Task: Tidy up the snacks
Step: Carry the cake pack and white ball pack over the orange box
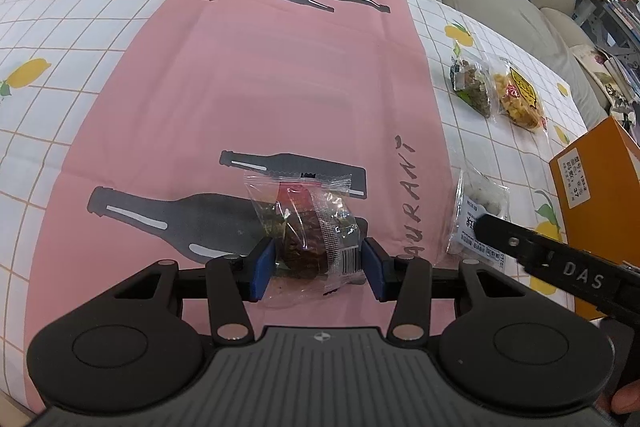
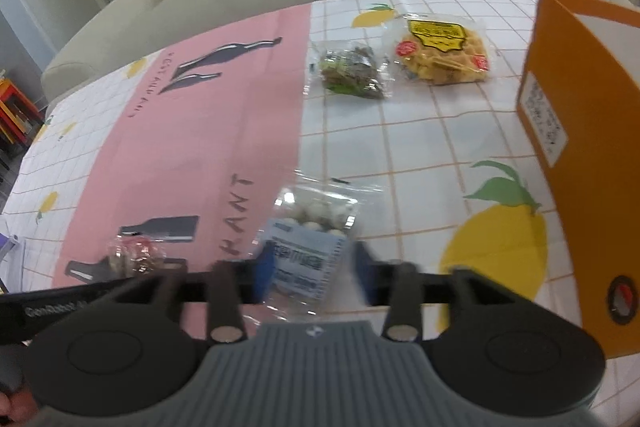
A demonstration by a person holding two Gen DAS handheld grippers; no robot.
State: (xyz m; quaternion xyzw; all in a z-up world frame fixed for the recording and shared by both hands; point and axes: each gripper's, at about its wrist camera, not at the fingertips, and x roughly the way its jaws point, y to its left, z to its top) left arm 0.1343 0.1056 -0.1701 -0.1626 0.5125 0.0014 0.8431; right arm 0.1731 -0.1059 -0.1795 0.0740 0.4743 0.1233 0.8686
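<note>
left tongs (image 1: pixel 318 263) close their blue pads on a clear packet of dark snacks (image 1: pixel 308 227), which rests on the pink strip of the worktop (image 1: pixel 240 87). to its right, right tongs (image 2: pixel 314 273) straddle a packet of white sweets (image 2: pixel 310 231); whether the pads pinch it, the blur hides. farther right lie a green-flecked snack bag (image 2: pixel 350 71) and a yellow crisp bag (image 2: pixel 442 57), side by side, near an orange box (image 2: pixel 592 131).
</note>
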